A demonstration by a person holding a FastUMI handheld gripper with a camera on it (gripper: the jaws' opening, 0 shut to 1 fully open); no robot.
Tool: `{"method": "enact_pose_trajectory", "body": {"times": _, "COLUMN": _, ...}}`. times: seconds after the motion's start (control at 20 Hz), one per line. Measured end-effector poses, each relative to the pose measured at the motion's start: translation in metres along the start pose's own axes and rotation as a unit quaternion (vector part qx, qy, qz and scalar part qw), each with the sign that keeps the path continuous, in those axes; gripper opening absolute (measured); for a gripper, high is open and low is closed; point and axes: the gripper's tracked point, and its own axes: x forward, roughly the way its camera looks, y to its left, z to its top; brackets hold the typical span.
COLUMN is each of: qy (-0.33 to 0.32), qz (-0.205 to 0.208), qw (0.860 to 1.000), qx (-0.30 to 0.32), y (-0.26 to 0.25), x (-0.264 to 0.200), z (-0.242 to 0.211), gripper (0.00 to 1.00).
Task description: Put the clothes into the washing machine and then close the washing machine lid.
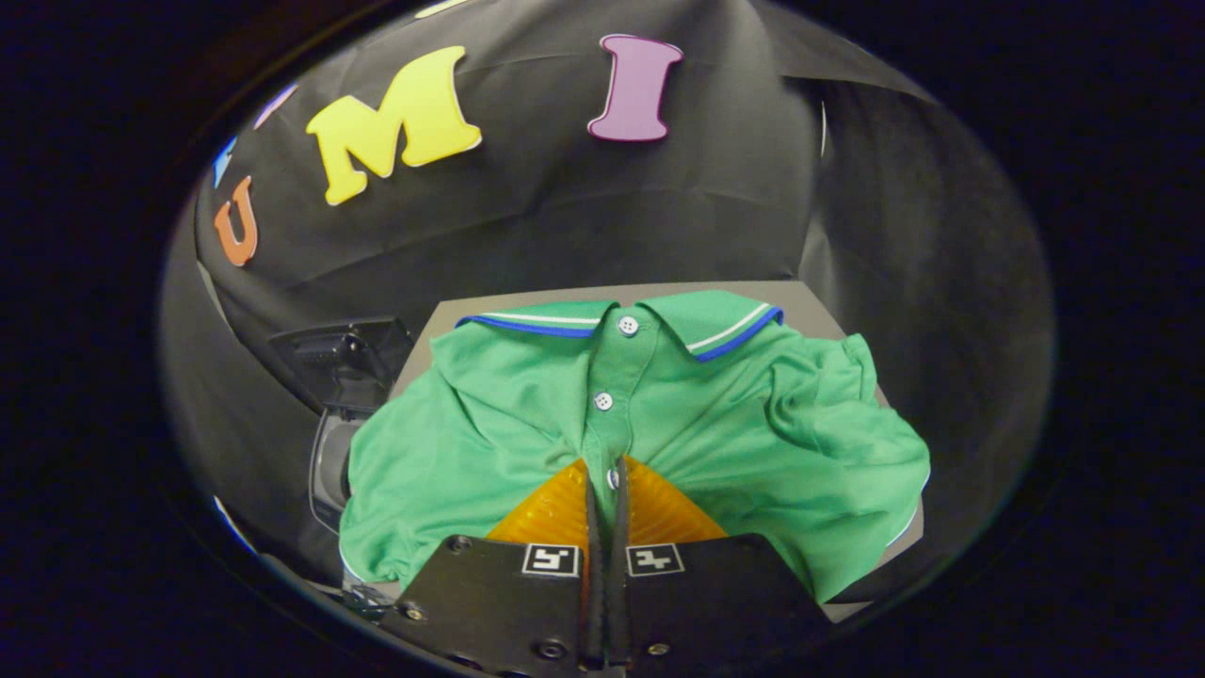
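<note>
Green polo shirt [527,424] lies on the grey table [810,301]; the gripper [607,471] has its fingers pinched on the placket. Pickup step, I think; next is lifting it toward the washing machine [339,414] at left.

A grey tabletop [810,299] occupies the centre of the frame, its bare surface showing along the far edge and at the right corner. Black cloth [565,226] forms the booth wall behind it, creased and hanging across the upper half of the frame. A further fold of the same cloth falls at the right of the frame.
</note>
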Motion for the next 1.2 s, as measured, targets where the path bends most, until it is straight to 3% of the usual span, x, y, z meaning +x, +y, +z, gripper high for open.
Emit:
{"method": "enact_pose_trajectory", "body": {"times": 0.6, "qy": -0.087, "qz": 0.068, "qw": 0.994, "qx": 0.019, "y": 0.039, "x": -0.100, "z": 0.065, "gripper": 0.05}}
{"method": "enact_pose_trajectory", "body": {"times": 0.95, "qy": -0.109, "qz": 0.130, "qw": 0.986, "qx": 0.005, "y": 0.106, "x": -0.138, "z": 0.091, "gripper": 0.05}}
{"method": "enact_pose_trajectory", "body": {"times": 1.2, "qy": -0.102, "qz": 0.175, "qw": 0.979, "qx": -0.024, "y": 0.173, "x": -0.146, "z": 0.087, "gripper": 0.05}}
